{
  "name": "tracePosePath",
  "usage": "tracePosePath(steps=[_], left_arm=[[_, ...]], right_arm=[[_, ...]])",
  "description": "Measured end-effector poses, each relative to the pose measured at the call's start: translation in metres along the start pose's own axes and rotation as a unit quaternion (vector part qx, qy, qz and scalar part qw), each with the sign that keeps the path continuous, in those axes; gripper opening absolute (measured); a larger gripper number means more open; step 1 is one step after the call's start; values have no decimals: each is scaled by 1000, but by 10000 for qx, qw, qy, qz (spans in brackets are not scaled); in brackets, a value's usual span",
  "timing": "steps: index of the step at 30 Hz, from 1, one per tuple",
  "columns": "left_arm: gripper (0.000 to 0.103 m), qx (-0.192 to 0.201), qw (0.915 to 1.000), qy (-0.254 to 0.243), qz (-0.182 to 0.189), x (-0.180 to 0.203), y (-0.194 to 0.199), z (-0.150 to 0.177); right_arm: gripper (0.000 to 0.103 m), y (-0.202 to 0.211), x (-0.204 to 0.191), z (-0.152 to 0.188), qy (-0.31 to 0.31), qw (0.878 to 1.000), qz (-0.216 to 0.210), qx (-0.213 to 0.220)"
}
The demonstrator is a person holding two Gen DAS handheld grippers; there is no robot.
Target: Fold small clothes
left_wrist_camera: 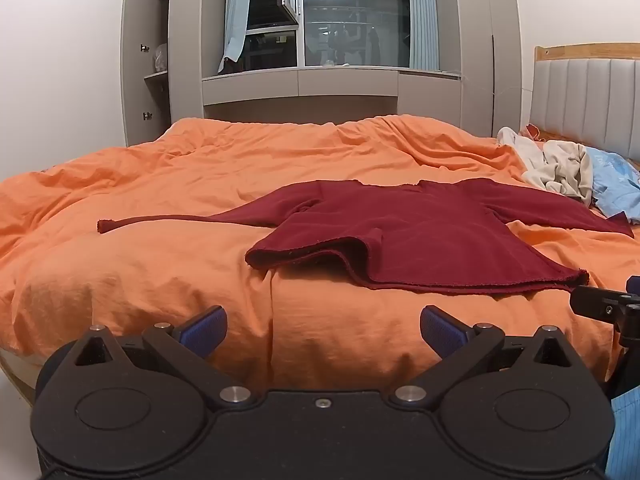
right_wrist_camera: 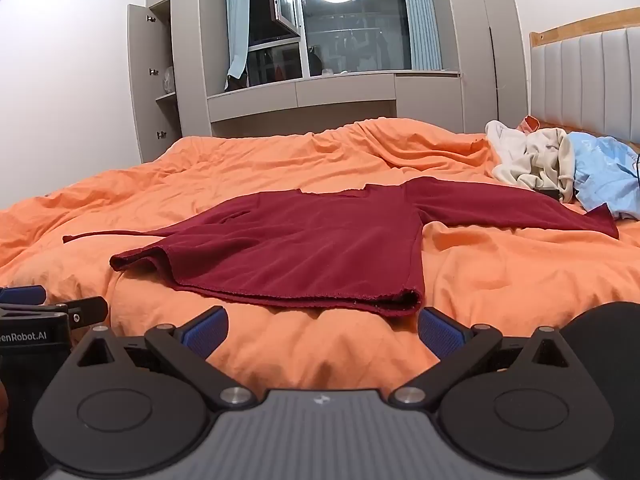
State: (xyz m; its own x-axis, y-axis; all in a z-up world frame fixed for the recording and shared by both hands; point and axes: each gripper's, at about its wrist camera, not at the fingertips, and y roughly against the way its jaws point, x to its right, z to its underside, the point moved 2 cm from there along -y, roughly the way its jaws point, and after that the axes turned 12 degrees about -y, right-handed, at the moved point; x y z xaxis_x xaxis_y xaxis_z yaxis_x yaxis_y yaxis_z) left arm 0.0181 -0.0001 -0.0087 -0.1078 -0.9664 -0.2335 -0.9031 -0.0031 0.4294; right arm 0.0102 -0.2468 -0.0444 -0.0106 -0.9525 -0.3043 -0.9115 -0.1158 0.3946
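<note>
A dark red long-sleeved top [left_wrist_camera: 420, 236] lies spread flat on the orange bed cover [left_wrist_camera: 160, 264], sleeves stretched left and right, hem toward me. It also shows in the right wrist view [right_wrist_camera: 304, 252]. My left gripper [left_wrist_camera: 323, 330] is open and empty, low at the bed's near edge, short of the hem's left corner. My right gripper [right_wrist_camera: 322, 330] is open and empty, just short of the hem's right corner [right_wrist_camera: 408, 300]. Each gripper shows at the edge of the other's view.
A pile of cream clothes [left_wrist_camera: 556, 168] and a light blue garment [left_wrist_camera: 616, 192] lie at the bed's right by the padded headboard [left_wrist_camera: 588, 100]. Grey cabinets and a window [left_wrist_camera: 344, 16] stand behind the bed. An open cupboard door [left_wrist_camera: 138, 64] is at the left.
</note>
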Motion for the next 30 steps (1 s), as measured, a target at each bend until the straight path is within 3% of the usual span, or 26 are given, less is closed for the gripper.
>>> tracePosePath(steps=[30], left_arm=[[103, 0, 10000, 20, 38, 4, 0, -1]], right_arm=[[103, -1, 1, 0, -21, 10000, 11, -30]])
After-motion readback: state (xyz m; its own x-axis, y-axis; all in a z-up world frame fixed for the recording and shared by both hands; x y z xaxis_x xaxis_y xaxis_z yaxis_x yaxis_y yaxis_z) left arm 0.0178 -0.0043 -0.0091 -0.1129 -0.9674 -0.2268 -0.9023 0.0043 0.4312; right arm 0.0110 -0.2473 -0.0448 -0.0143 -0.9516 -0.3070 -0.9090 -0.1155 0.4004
